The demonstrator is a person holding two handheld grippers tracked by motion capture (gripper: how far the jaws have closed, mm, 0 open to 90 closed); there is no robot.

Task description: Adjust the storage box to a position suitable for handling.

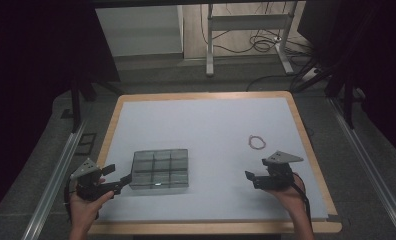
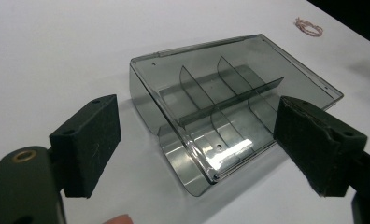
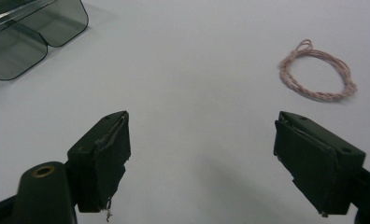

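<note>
Left hand-held gripper [image 1: 117, 176]: jaws wide apart, nothing held. Smoky clear divided box [image 1: 160, 169] lies on the desk [image 1: 211, 130] just ahead of its jaws, not touching. Right hand-held gripper [image 1: 256, 174]: jaws also spread wide, empty. Pink string loop [image 1: 257, 142] lies ahead of it, off to its right, apart.

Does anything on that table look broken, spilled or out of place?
Little stands out. The clear divided box sits flat and empty, the pink string loop lies loose nearby, and the right gripper has a slightly frayed pad edge.
</note>
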